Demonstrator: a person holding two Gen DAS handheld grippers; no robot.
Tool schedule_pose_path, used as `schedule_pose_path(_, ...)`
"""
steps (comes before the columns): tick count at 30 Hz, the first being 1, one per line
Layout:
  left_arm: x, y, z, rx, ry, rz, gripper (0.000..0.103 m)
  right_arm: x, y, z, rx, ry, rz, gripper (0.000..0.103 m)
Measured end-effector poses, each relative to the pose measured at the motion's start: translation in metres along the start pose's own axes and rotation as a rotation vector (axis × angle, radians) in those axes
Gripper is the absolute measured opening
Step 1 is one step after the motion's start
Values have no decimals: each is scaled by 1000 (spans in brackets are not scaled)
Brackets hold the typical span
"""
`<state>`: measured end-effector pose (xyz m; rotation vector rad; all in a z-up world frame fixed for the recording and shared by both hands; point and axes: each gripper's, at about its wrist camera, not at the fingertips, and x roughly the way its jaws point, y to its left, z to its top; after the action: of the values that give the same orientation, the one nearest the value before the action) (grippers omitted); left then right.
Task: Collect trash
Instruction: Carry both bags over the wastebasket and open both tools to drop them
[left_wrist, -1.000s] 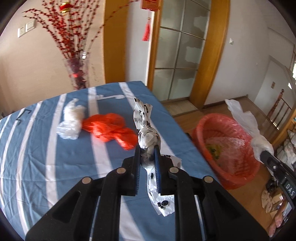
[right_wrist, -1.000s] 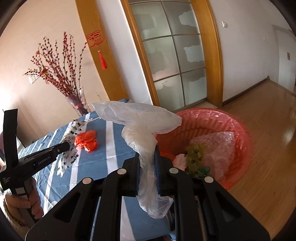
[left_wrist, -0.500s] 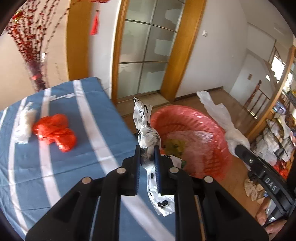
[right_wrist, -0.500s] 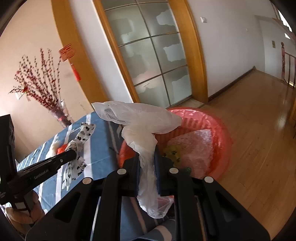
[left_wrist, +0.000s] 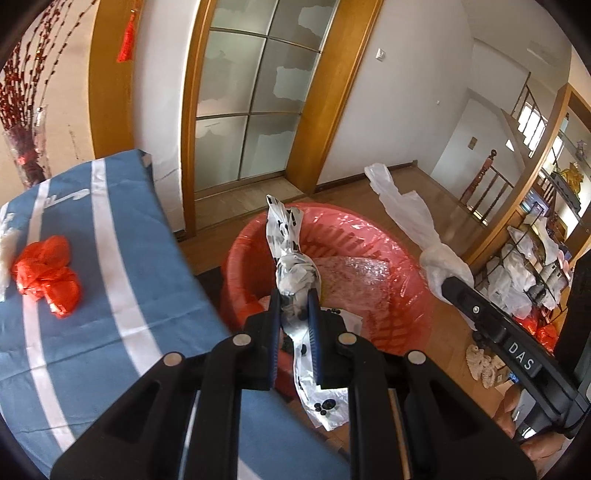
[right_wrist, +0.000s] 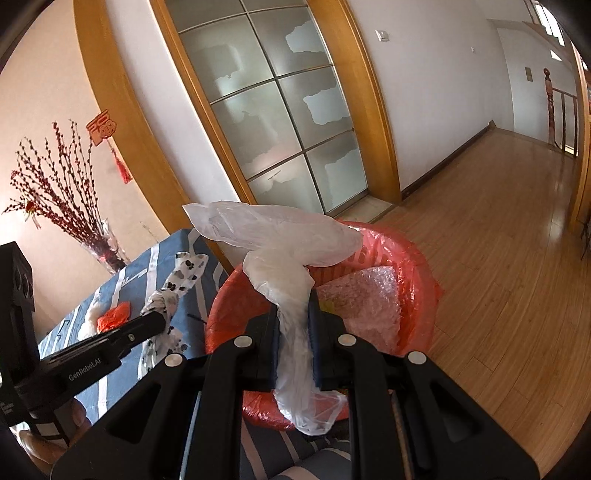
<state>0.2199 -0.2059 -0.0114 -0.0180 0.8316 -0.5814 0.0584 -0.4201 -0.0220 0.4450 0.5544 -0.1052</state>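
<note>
My left gripper (left_wrist: 294, 310) is shut on a knotted white bag with black spots (left_wrist: 288, 254) and holds it over the near rim of a red plastic basket (left_wrist: 413, 291) on the floor. My right gripper (right_wrist: 293, 317) is shut on a clear white plastic bag (right_wrist: 280, 240), held above the same basket (right_wrist: 417, 258). The basket holds bubble wrap (right_wrist: 369, 295) and other scraps. The right gripper (left_wrist: 448, 286) with its bag (left_wrist: 406, 210) shows in the left wrist view. The left gripper (right_wrist: 157, 321) with the spotted bag (right_wrist: 177, 280) shows in the right wrist view.
A table with a blue, white-striped cloth (left_wrist: 110, 295) stands left of the basket, with a crumpled red bag (left_wrist: 46, 273) on it. A vase of red branches (left_wrist: 26, 147) stands at its far end. Glass doors (left_wrist: 255, 92) are behind. Shelves with clutter (left_wrist: 535, 258) are at right.
Both grippers have swung from the table towards the red basket, carrying their bags. The spotted bag has moved from over the tablecloth to over the basket's rim.
</note>
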Motion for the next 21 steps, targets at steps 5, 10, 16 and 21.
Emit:
schedule_pose_path(5, 13, -7, 3, -8, 11, -28, 16, 5, -6, 7, 18, -9, 1, 14)
schedule_pose_path(10, 30, -5, 3, -17, 37, -26, 32, 15, -12, 11, 32, -4, -17, 32)
schedule_pose_path(16, 32, 17, -7, -43, 57, 29, 44, 24, -18, 1, 47, 33, -38, 43)
schedule_pose_path(21, 19, 42, -15, -62, 43, 95, 51, 20, -16, -1, 43, 31, -39, 43)
